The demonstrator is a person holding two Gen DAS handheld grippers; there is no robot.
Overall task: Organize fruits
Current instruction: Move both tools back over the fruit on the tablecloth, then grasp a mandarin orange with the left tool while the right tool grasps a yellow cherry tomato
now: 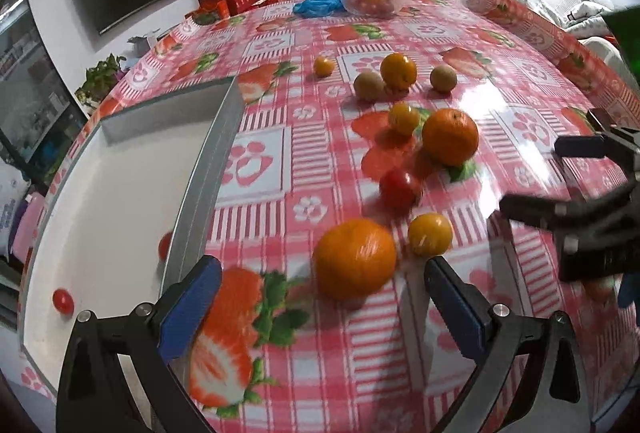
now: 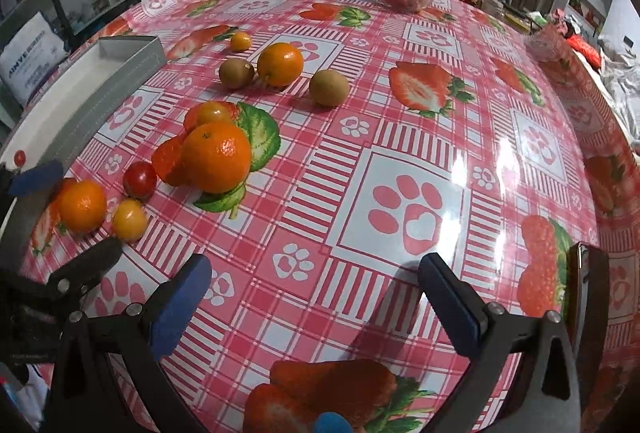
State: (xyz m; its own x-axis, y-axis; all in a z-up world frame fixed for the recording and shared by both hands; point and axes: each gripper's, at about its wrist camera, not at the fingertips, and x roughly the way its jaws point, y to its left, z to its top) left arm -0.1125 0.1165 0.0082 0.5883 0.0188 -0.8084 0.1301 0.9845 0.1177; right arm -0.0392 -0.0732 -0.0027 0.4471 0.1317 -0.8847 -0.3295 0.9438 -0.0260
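Orange and round, the orange [image 1: 354,258] sits on the table [image 1: 520,137] just ahead of the wide-open, empty left gripper [image 1: 320,297]. It looks firm and could roll, so pinch its middle. The right gripper [image 2: 314,297] is open and empty too.

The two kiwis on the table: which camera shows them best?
The right wrist view. Both kiwis sit large and sharp there, one touching an orange, the other apart to the right. The left wrist view shows the same pair farther off, smaller and a bit blurred.
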